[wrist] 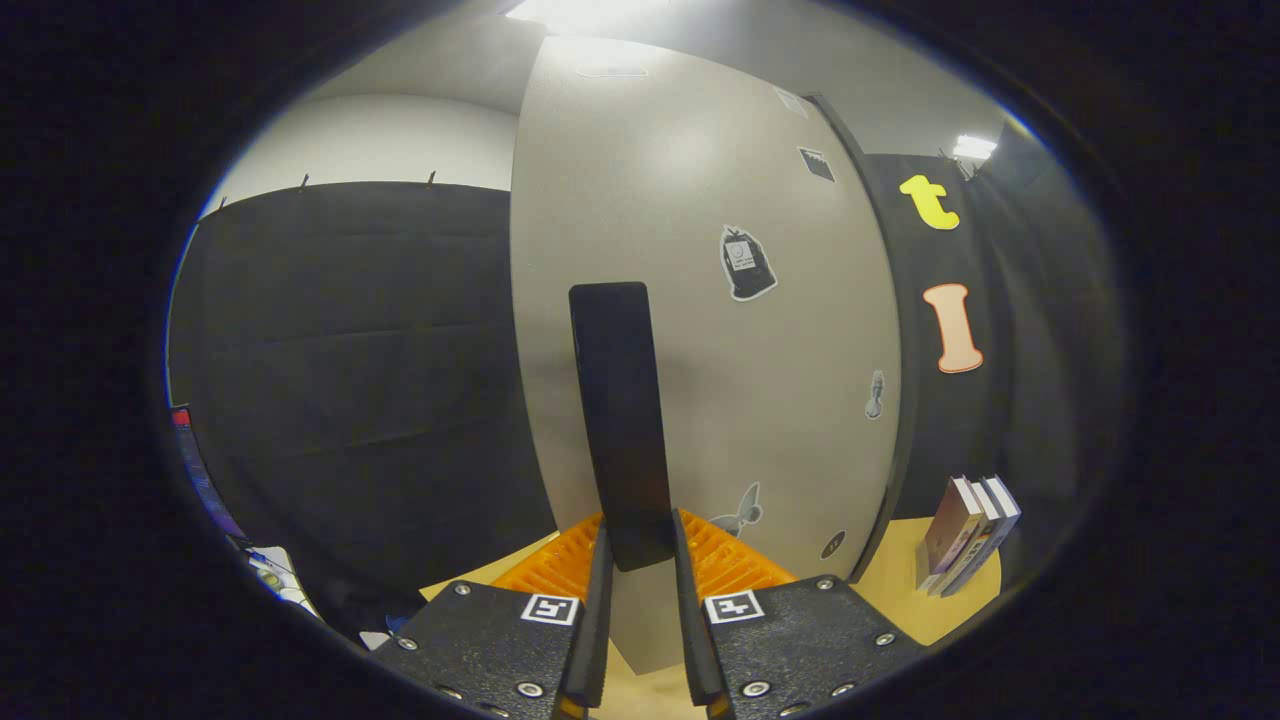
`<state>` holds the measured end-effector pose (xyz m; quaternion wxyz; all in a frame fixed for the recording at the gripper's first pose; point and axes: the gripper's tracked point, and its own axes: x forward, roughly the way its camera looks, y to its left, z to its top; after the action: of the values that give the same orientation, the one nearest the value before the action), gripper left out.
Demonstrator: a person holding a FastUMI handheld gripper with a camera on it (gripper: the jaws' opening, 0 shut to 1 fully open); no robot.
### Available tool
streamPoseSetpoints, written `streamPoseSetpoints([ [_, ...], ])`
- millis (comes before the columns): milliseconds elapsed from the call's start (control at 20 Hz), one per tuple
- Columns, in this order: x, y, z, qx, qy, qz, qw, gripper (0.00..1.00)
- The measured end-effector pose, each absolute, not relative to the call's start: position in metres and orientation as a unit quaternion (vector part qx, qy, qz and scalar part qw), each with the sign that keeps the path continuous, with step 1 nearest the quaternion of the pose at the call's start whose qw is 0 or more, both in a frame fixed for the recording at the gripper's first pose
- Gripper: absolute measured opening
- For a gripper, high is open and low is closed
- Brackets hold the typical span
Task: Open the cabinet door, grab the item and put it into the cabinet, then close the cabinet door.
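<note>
The tall pale grey cabinet door (pixel 700 300), dotted with small stickers, stands just ahead of the gripper (pixel 640 545). The step in hand looks like swinging this door by its long black vertical handle (pixel 620 420), so the pull should follow the hinge arc without twisting the grip. The jaws stand narrowly parted, closed on the handle's lower end, which sits between them. A row of upright books (pixel 968 535) stands well off on the wooden tabletop (pixel 900 590), beyond the door's far edge.

Grey cabinet door (pixel 700 300), stickers scattered on its face, seen upright. Black vertical handle (pixel 620 420) clamped at its lower end between the gripper (pixel 640 560) fingers (both pressing).
</note>
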<state>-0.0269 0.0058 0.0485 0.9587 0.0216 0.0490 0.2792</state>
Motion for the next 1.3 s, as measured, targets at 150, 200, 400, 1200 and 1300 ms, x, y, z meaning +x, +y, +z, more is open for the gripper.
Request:
streamPoseSetpoints([
  [150, -0.036, -0.01, 0.048, 0.025, 0.05, 0.262, 0.963, 0.31],
  [200, -0.039, -0.016, 0.049, 0.024, 0.05, 0.256, 0.965, 0.31],
  [400, -0.047, -0.038, 0.049, 0.038, 0.054, 0.226, 0.972, 0.31],
  [1200, -0.06, -0.117, 0.058, 0.047, 0.011, 0.104, 0.993, 0.3],
  [1300, -0.061, -0.125, 0.059, 0.045, 0.008, 0.095, 0.994, 0.29],
])
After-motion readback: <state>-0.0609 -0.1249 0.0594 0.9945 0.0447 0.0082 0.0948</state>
